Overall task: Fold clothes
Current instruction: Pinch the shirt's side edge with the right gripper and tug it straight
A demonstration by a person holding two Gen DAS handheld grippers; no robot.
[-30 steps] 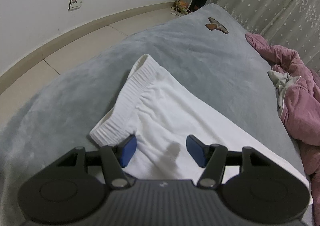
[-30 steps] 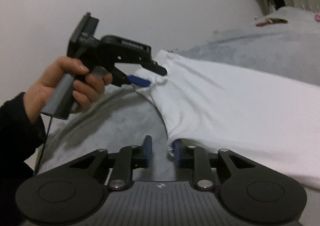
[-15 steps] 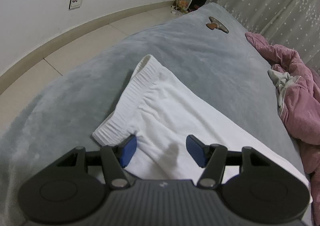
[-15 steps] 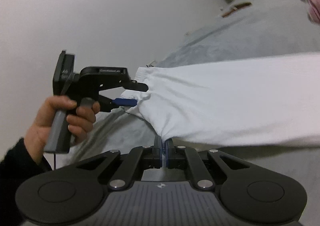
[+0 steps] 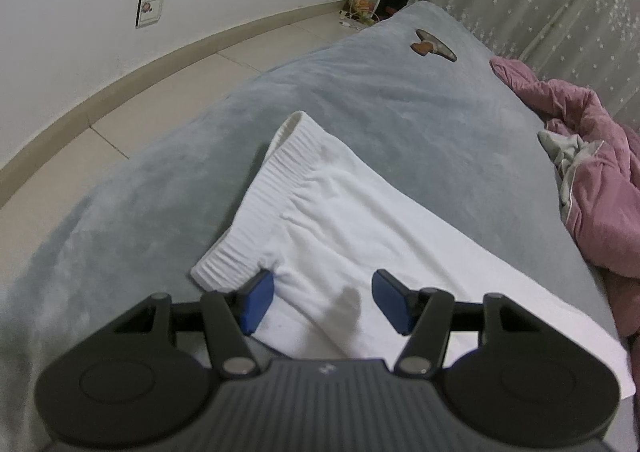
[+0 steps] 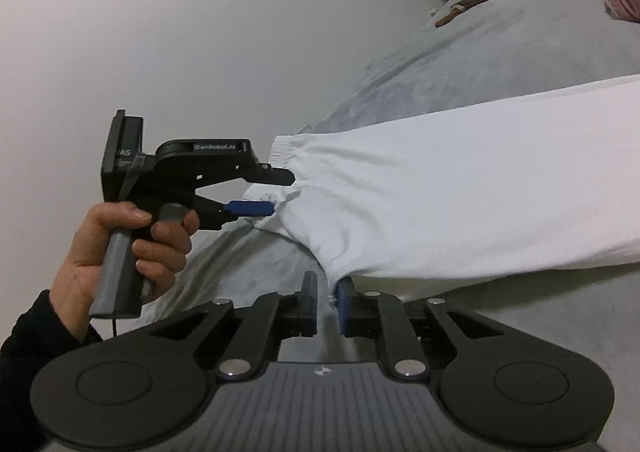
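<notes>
Between opening right gripper (image 6: 327, 306) jaws: white garment (image 6: 460, 187) edge.

White trousers (image 5: 360, 228) of soft matt cloth, ribbed at the waistband (image 5: 276, 191), lie on a grey bedspread (image 5: 400, 99) – plush, velvety. The grippers (image 6: 327, 304) are matt black plastic with smooth blue pads (image 5: 258, 298); a pink quilt (image 5: 600, 187) looks faintly glossy.

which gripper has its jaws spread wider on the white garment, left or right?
The left gripper: its jaws stand wide apart around the white garment near the waistband. The right gripper shows only a narrow gap, jaws opening, with a pinch of fabric between them.
</notes>
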